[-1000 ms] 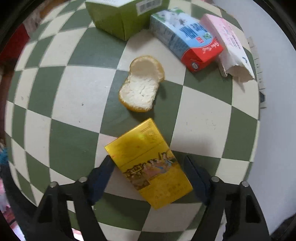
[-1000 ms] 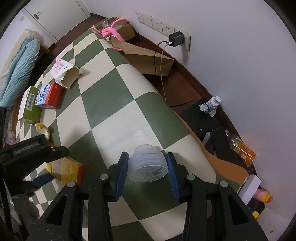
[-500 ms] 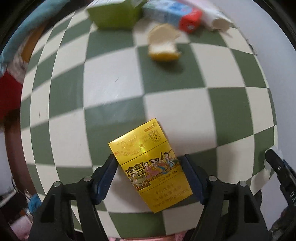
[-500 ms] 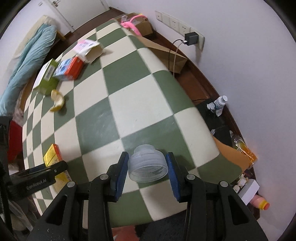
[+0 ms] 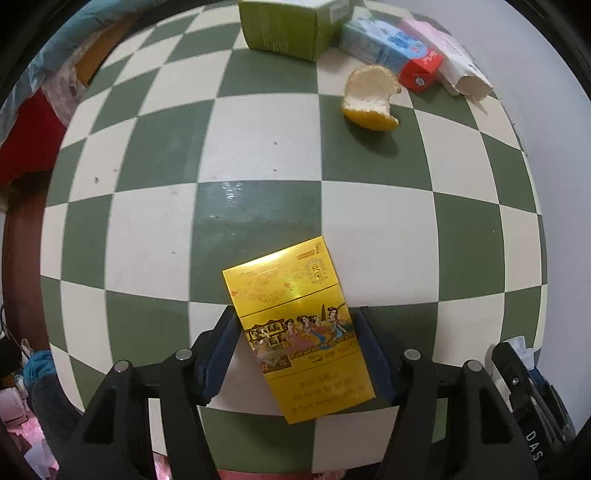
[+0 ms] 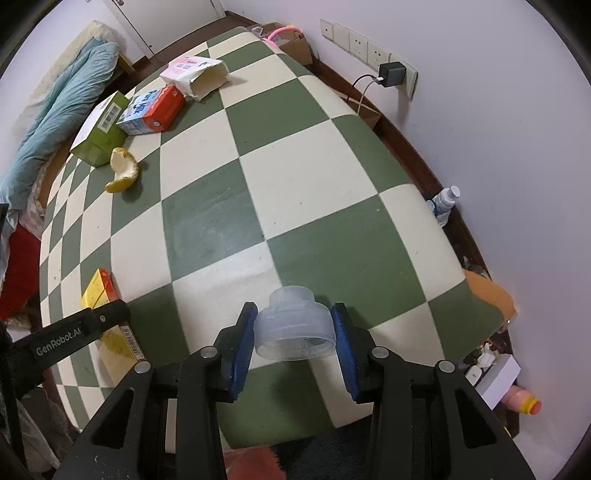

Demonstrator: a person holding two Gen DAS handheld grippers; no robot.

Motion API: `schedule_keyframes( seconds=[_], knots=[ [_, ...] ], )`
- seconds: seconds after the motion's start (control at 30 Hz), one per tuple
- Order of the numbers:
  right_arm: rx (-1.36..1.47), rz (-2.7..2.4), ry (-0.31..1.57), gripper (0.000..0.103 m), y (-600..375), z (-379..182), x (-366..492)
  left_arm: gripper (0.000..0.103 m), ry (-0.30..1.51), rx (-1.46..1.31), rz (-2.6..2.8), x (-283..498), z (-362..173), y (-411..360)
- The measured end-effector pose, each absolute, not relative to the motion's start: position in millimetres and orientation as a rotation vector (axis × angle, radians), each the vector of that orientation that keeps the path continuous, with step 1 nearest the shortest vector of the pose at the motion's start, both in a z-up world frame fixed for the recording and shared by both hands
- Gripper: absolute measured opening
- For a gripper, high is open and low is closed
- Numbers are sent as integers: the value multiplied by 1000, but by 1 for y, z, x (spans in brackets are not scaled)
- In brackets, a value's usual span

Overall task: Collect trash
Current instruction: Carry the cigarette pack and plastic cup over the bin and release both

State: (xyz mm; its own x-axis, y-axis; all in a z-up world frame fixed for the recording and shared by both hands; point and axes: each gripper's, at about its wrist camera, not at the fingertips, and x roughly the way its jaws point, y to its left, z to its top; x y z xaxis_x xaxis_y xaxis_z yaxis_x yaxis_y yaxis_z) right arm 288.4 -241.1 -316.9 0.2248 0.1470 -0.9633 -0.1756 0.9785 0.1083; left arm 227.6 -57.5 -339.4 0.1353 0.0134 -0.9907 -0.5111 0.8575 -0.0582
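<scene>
A yellow cigarette box point(image 5: 284, 280) sits between the jaws of my left gripper point(image 5: 293, 325). The jaws are closing, and both blue pads touch the box's long sides. The box hangs just over the green-and-cream checked table point(image 5: 258, 147), near its front edge. In the right wrist view the same box point(image 6: 98, 291) shows under the left gripper's finger point(image 6: 74, 332). My right gripper point(image 6: 293, 325) is shut on a clear plastic cap point(image 6: 293, 332) above the table's near edge. An orange peel point(image 5: 371, 99) lies far across the table.
Beyond the peel lie a green box point(image 5: 291, 26), a blue-and-red milk carton point(image 5: 391, 55) and a torn pink-white paper bag point(image 5: 454, 62). To the right are a wall with a plugged charger point(image 6: 391, 70) and bottles on the floor point(image 6: 445, 199). Blue bedding point(image 6: 62, 122) lies at the left.
Both grippers have moved toward the table's near edge, away from the peel and cartons. The yellow box came along, turned more in line with the left jaws, and they narrowed onto it.
</scene>
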Motion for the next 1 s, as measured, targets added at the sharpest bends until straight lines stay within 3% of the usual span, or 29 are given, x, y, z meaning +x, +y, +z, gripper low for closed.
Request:
schedule_keyframes(
  seconds=[0.23, 0.4, 0.67, 0.83, 1.0],
  knots=[
    [-27, 300, 1266, 43, -218, -277, 272, 60, 1227, -333, 383, 191, -279, -59],
    [-48, 407, 1207, 43, -175, -236, 255, 60, 1078, -329, 388, 171, -203, 5],
    [-73, 667, 1155, 43, -54, -186, 213, 60, 905, -346, 477, 122, -138, 114],
    [-123, 811, 1184, 43, 38, -190, 185, 60, 878, -353, 581, 83, -130, 179],
    [-214, 905, 1241, 43, 126, -220, 161, 59, 930, -396, 673, 51, -162, 246]
  ],
)
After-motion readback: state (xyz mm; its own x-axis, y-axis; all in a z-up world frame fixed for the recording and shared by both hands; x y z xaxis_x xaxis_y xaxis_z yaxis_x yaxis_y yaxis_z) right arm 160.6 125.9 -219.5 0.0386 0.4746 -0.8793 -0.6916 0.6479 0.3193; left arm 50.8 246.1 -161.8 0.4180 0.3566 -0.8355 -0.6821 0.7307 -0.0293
